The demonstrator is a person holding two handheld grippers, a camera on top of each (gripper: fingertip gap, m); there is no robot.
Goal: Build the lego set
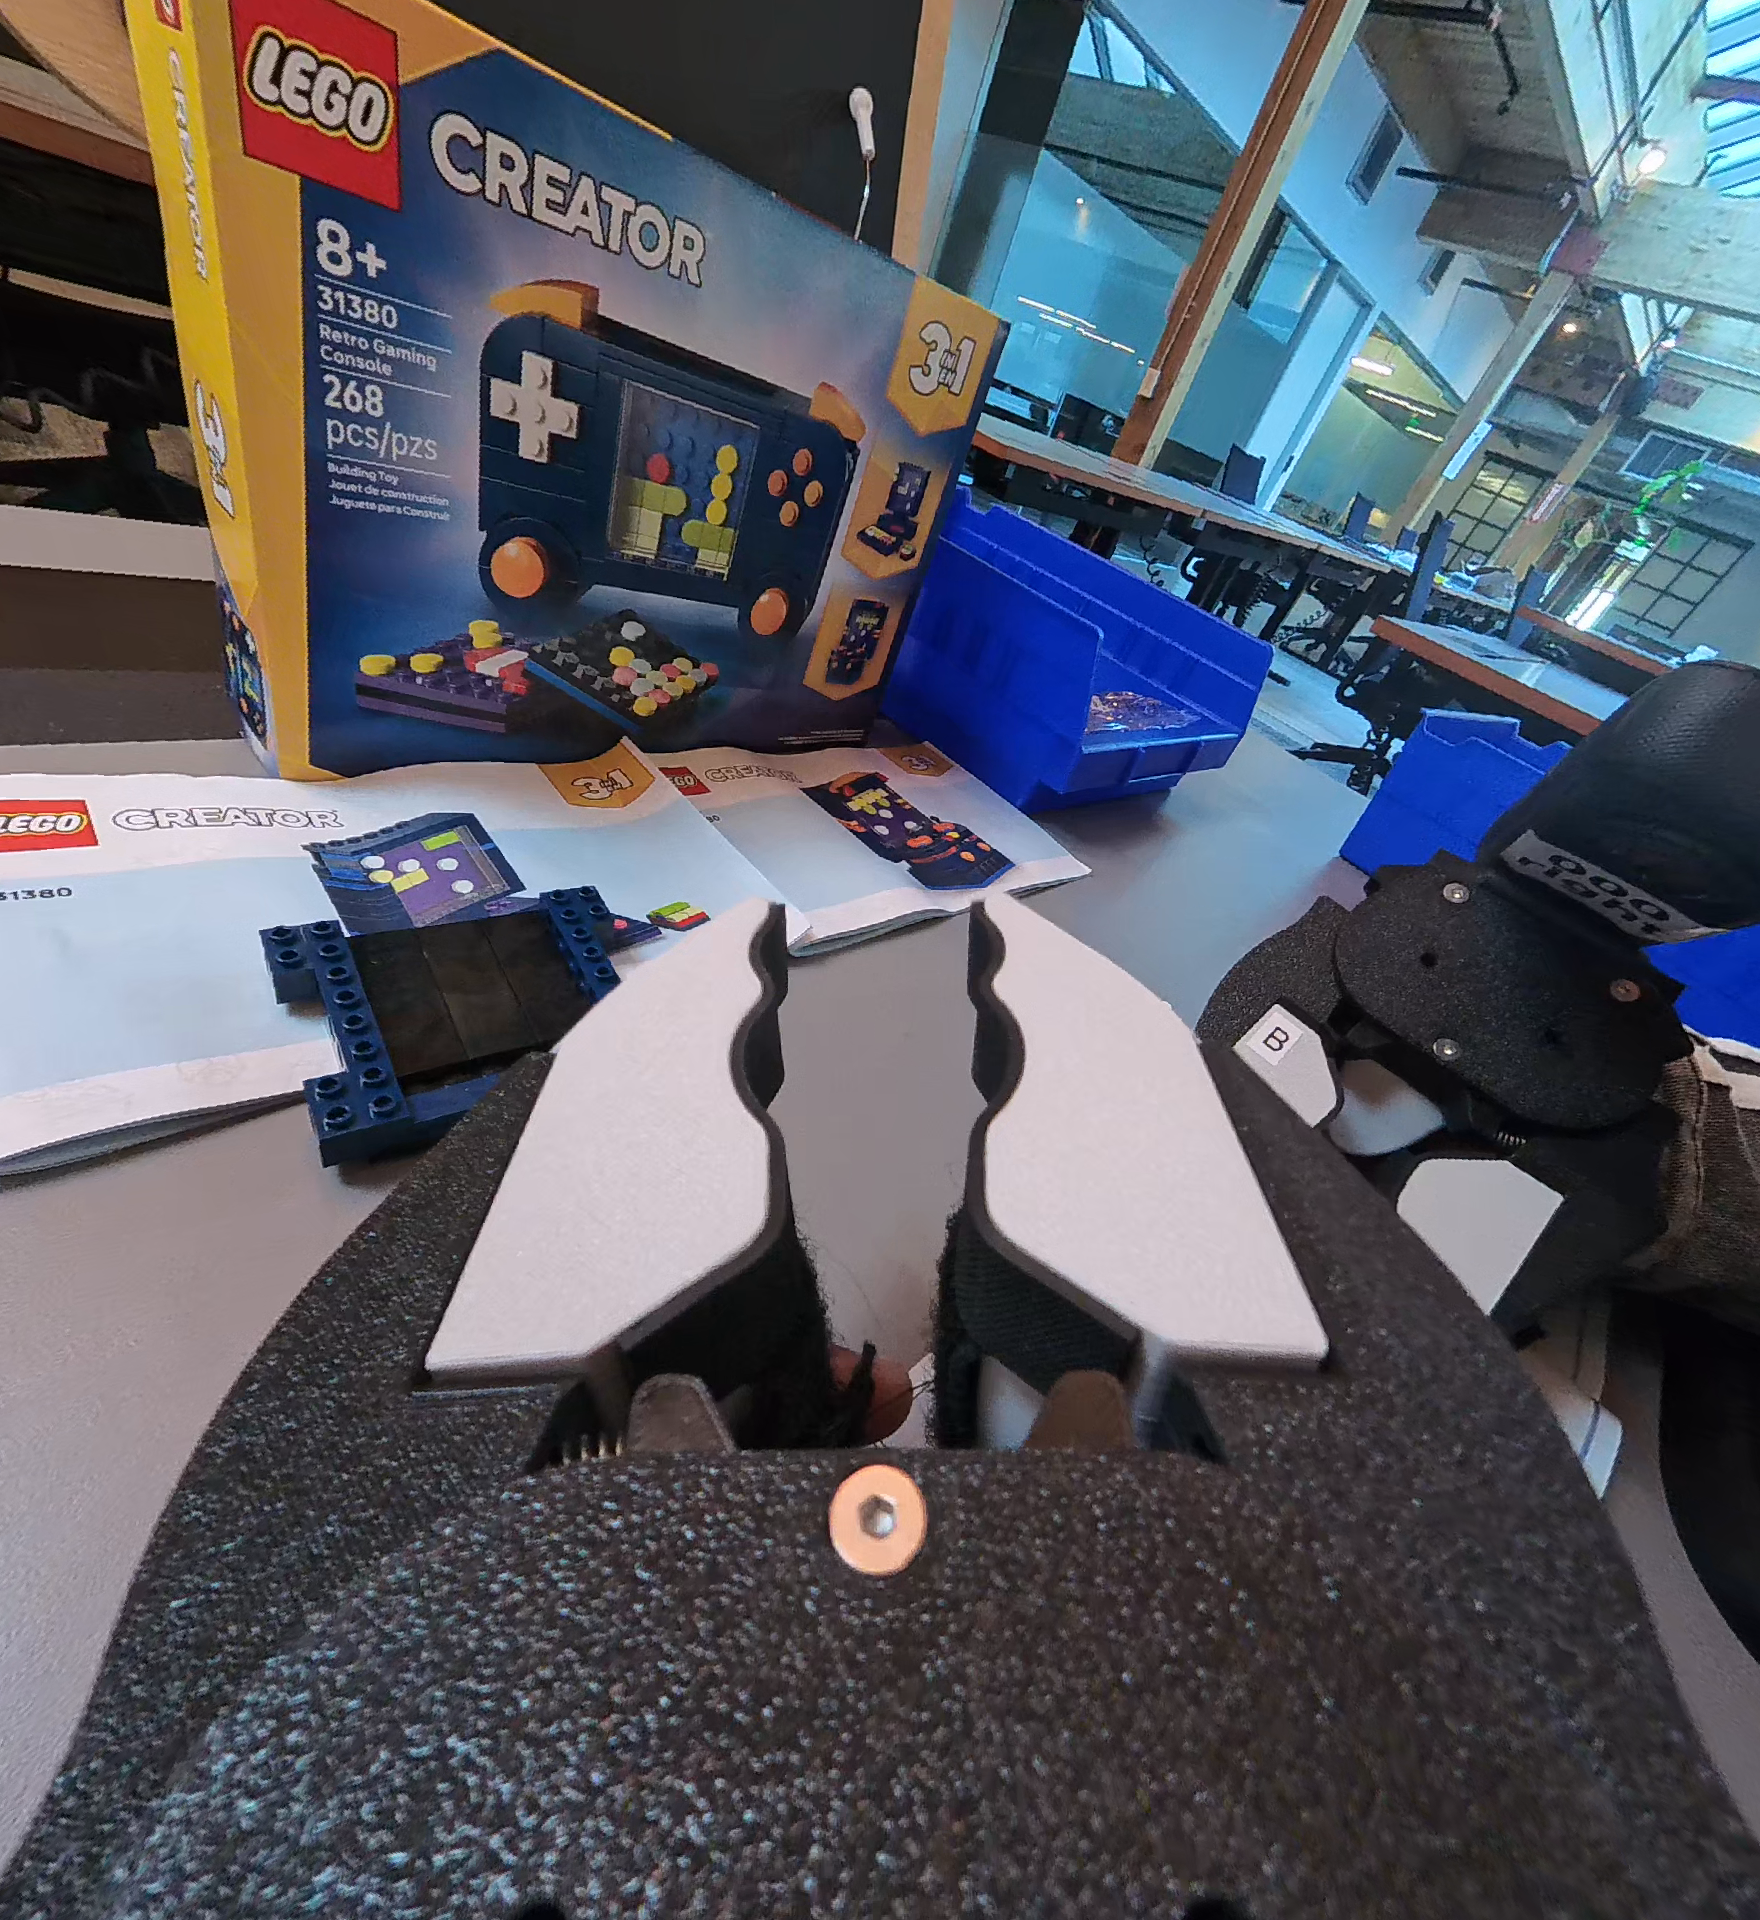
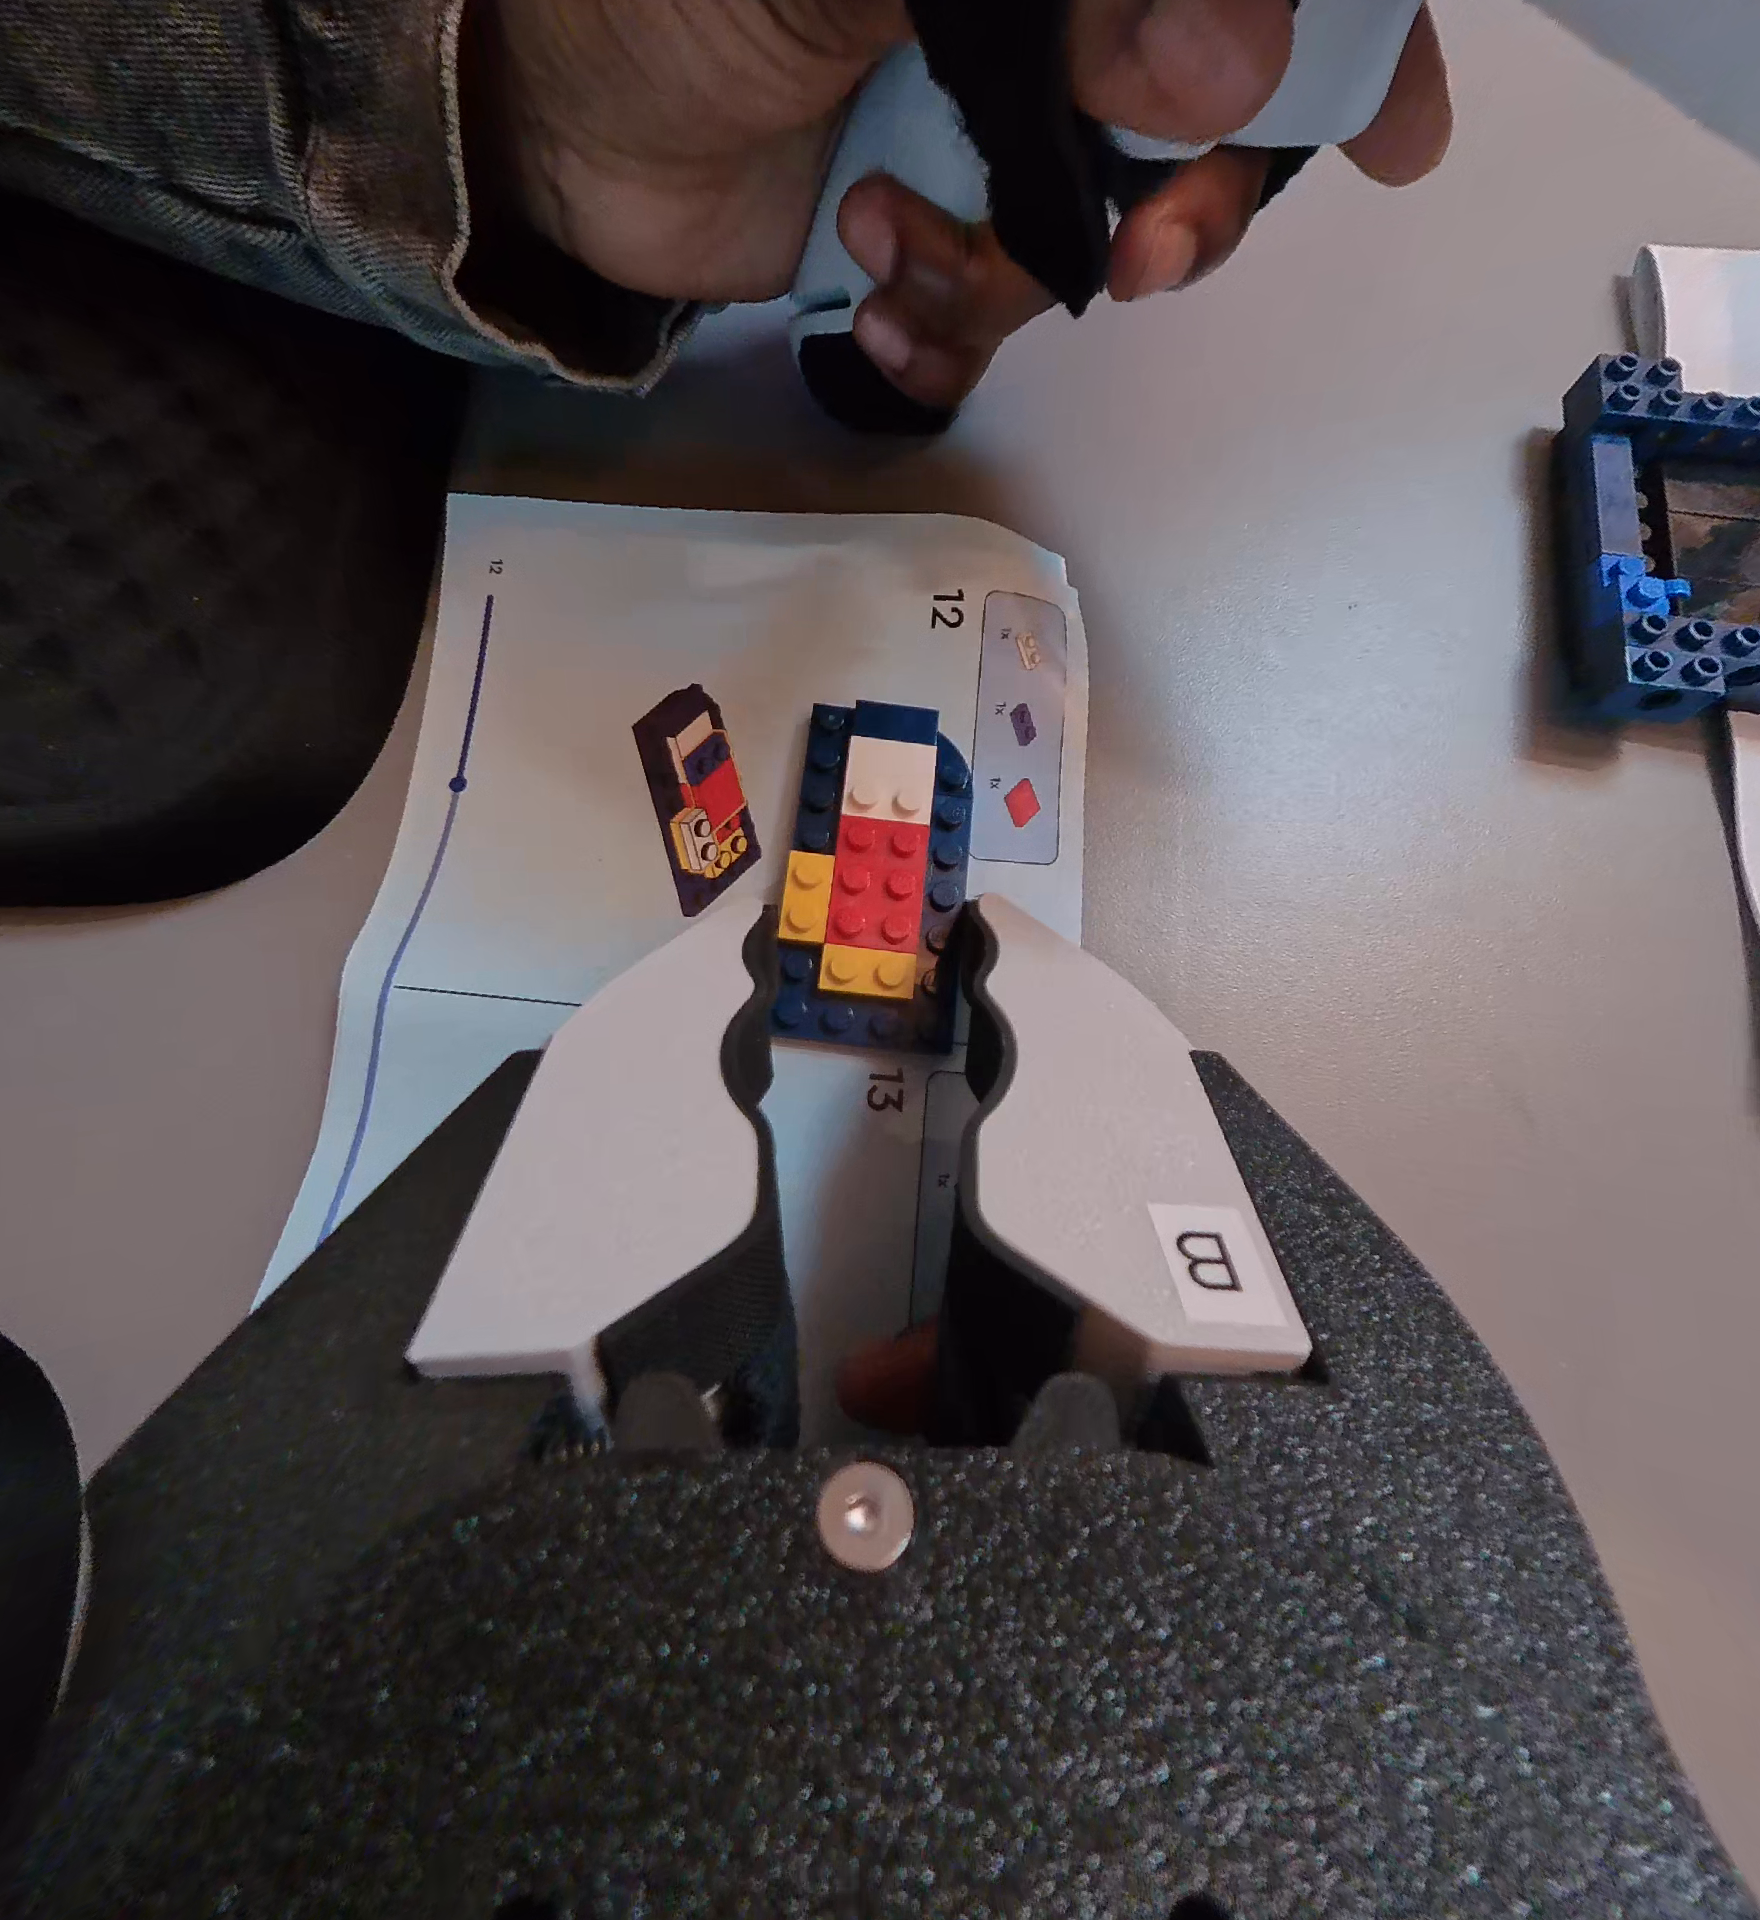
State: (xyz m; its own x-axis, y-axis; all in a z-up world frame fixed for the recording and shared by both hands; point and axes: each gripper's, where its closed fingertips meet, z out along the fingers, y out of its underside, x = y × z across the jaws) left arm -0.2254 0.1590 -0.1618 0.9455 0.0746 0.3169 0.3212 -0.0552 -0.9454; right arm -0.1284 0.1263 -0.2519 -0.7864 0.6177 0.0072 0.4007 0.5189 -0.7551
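My right gripper [image 2: 865, 935] points down at an open instruction page [image 2: 564, 727]. Its pads are closed on the two sides of the near end of a dark blue plate [image 2: 814, 997] carrying red, yellow and white bricks. My left gripper [image 1: 876, 935] is open with nothing between its fingers, just above the grey table [image 1: 1219, 894]. A dark blue brick frame with a black middle [image 1: 440, 997] lies to its left on a booklet [image 1: 107, 997]. The frame also shows in the right wrist view [image 2: 1707, 540]. The right gripper's body [image 1: 1499, 977] is close on the left gripper's right.
A toy brick set box [image 1: 543, 416] stands behind the booklets, with a second booklet [image 1: 855, 852] in front of it. Two blue bins [image 1: 1052, 665] [image 1: 1447, 790] stand at the back right. A hand [image 2: 699, 156] holds the left gripper's handle. A black padded seat [image 2: 128, 571] is at the table edge.
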